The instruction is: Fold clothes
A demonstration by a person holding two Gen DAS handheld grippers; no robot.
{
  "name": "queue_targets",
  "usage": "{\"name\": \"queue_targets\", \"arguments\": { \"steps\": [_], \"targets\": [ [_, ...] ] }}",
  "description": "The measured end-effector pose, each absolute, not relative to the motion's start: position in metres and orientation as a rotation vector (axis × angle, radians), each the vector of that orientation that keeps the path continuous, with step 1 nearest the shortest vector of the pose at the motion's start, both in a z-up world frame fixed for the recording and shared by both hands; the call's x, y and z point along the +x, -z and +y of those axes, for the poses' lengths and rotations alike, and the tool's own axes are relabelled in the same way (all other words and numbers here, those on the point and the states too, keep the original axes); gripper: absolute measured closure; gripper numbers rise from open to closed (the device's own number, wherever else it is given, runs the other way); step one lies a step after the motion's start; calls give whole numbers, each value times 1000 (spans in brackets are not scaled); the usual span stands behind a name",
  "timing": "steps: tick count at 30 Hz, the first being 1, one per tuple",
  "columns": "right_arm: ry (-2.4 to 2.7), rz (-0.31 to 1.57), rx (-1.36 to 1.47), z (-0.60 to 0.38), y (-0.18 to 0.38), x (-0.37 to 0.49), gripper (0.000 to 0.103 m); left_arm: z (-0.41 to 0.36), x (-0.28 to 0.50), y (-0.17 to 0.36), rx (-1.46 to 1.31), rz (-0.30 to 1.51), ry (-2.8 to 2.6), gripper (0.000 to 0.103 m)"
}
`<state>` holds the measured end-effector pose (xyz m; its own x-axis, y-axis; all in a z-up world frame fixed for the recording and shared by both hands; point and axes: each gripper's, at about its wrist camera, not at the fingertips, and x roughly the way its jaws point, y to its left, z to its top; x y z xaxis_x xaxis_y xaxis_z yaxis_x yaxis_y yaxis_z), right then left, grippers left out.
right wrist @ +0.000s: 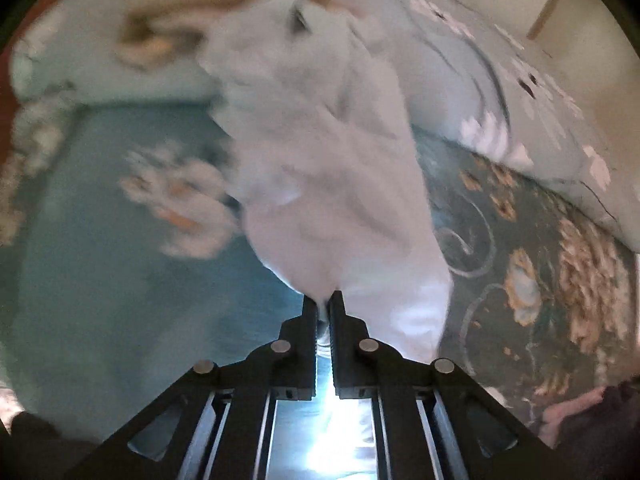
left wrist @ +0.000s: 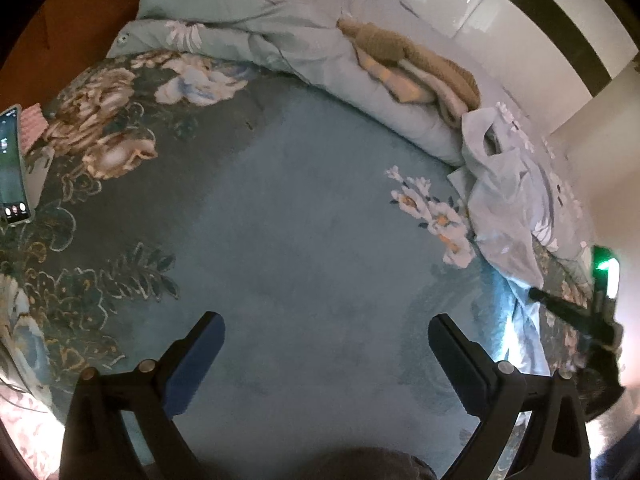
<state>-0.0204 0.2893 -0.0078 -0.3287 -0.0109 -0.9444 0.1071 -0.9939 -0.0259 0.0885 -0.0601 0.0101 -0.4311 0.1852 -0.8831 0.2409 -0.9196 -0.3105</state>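
A pale blue-white garment (right wrist: 332, 168) hangs stretched from my right gripper (right wrist: 323, 300), whose jaws are shut on its near edge; the view is blurred. In the left wrist view the same pale garment (left wrist: 508, 196) lies crumpled at the right side of the bed, and the right gripper's dark body (left wrist: 576, 312) shows beside it with a green light. My left gripper (left wrist: 326, 322) hovers open over the plain teal bedsheet (left wrist: 304, 240), nothing between its fingers. A folded tan and cream pile (left wrist: 416, 64) rests on the quilt at the back.
A bunched floral quilt (left wrist: 256, 12) lies along the back of the bed. A lit phone (left wrist: 12, 168) sits at the left edge beside a small pink thing (left wrist: 34, 126). A white wall (left wrist: 520, 32) rises behind the bed on the right.
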Motion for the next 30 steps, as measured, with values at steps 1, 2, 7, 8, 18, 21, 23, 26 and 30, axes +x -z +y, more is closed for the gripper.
{"name": "queue_targets", "arguments": {
  "steps": [1, 2, 7, 8, 18, 21, 23, 26, 30],
  "targets": [
    [2487, 82, 1739, 281, 0, -18, 98, -61, 91, -14, 1643, 618, 2566, 0],
    [2474, 37, 1702, 272, -8, -16, 98, -62, 93, -18, 1629, 614, 2576, 0],
    [2330, -88, 1504, 206, -62, -4, 98, -70, 106, -39, 1556, 600, 2621, 0],
    [2285, -105, 1463, 188, -70, -1, 98, -74, 109, -42, 1540, 606, 2621, 0],
    [1963, -168, 1189, 39, -120, 23, 98, -125, 154, -64, 1388, 618, 2573, 0],
    [1902, -127, 1153, 24, -133, 32, 98, -134, 160, -67, 1367, 557, 2573, 0],
    [1897, -56, 1179, 22, -127, 30, 98, -139, 158, -65, 1373, 526, 2564, 0],
    [1936, 21, 1257, 24, -105, 21, 98, -142, 153, -58, 1391, 529, 2553, 0],
    [1931, 22, 1368, 12, -64, -2, 98, -140, 143, -43, 1455, 549, 2515, 0]
  ]
}}
